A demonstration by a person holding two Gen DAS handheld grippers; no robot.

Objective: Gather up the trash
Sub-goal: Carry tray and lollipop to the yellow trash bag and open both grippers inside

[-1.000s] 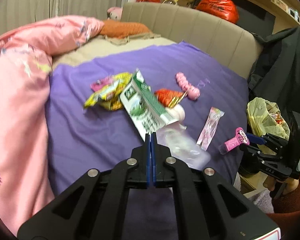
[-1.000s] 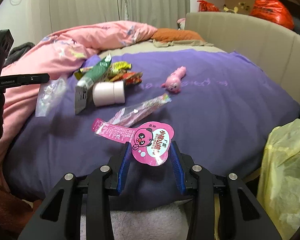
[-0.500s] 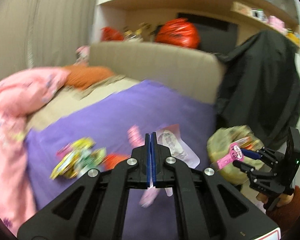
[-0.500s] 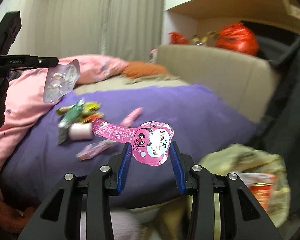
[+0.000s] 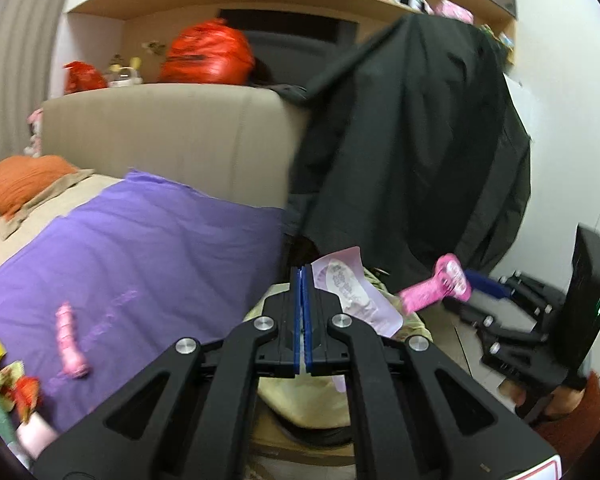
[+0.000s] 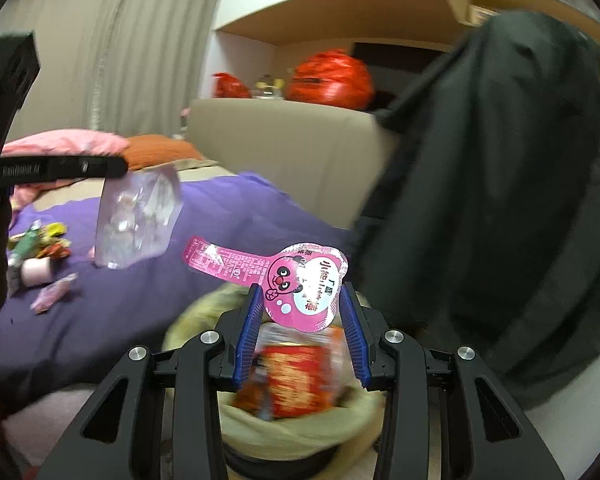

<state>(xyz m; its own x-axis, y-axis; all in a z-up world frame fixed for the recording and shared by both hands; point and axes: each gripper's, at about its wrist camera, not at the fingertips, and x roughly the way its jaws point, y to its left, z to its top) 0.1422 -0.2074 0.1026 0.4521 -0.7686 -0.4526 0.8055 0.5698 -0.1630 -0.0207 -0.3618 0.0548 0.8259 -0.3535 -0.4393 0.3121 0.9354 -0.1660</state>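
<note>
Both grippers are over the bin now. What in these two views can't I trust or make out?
- Left wrist view: trash bag mostly hidden by the left gripper.
- Right wrist view: red package in the bag, motion-blurred, print unreadable.
- Right wrist view: clear wrapper, blurred contents.
- Left wrist view: wrappers on bed cut off by the edge.

A glossy pink foil wrapper point(image 6: 300, 284) sits between ribbed blue pads point(image 6: 247, 332) on matt black plastic fingers with shiny metal screws point(image 6: 209, 336), a clear crinkled plastic pack point(image 6: 138, 218) gleams, and the purple sheet point(image 5: 148, 264) and dark coat point(image 5: 412, 152) are matt cloth.
</note>
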